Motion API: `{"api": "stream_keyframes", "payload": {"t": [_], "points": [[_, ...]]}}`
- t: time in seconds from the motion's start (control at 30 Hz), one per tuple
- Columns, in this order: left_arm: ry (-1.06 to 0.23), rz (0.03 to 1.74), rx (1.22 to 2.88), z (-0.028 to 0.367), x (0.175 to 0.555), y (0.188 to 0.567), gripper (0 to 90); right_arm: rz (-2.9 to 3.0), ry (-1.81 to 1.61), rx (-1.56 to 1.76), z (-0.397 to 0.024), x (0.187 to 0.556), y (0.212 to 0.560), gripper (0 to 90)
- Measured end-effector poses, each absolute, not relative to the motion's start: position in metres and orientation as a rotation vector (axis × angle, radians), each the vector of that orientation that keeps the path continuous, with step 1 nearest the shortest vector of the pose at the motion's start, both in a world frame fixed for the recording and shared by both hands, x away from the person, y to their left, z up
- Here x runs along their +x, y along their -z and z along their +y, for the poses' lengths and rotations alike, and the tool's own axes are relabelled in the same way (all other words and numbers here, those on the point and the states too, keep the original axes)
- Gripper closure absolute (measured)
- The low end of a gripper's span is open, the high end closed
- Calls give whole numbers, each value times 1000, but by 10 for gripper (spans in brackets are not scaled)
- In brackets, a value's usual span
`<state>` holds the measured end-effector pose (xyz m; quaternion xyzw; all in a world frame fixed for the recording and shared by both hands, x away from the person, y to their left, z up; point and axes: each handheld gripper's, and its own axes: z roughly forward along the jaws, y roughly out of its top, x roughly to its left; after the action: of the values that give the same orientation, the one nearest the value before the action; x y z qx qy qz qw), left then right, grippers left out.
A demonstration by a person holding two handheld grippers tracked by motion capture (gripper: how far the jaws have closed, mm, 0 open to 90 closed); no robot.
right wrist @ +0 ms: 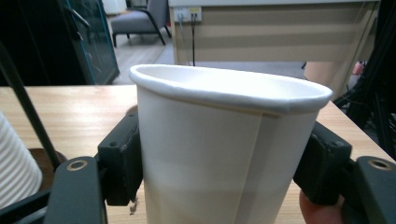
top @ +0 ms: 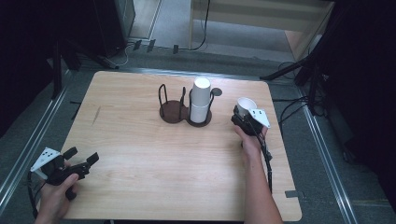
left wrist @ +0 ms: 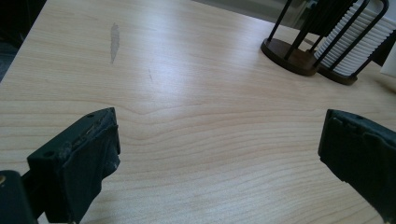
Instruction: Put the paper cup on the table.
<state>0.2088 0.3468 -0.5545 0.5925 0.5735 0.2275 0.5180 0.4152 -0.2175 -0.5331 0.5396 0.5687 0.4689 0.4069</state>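
A white paper cup (right wrist: 224,144) stands upright between the jaws of my right gripper (top: 246,117), which is shut on it; the same cup (top: 246,104) is at the table's right side. A dark two-ring cup holder (top: 183,113) sits mid-table, with a stack of white cups (top: 201,100) upside down in its right ring and its left ring empty. In the left gripper view that holder (left wrist: 299,56) and the ribbed cup stack (left wrist: 357,44) lie at the top right. My left gripper (top: 84,158) hovers open near the front left corner, nothing between its pads (left wrist: 93,158).
The wooden table (top: 140,154) has bare surface between the grippers and a dark scuff (top: 96,115) at the left. A small dark disc (top: 216,91) lies behind the holder. Cables and dark stands (top: 303,70) surround the table; a chair (right wrist: 140,21) and a counter (right wrist: 271,32) stand beyond.
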Motion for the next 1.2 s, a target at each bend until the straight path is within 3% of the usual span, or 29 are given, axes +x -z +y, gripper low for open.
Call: {"api": "stream_keyframes", "payload": {"t": [1.2], "points": [[-548, 1377, 1435, 346, 209, 554, 0, 1503, -1073, 1412, -214, 423, 537, 246]]}}
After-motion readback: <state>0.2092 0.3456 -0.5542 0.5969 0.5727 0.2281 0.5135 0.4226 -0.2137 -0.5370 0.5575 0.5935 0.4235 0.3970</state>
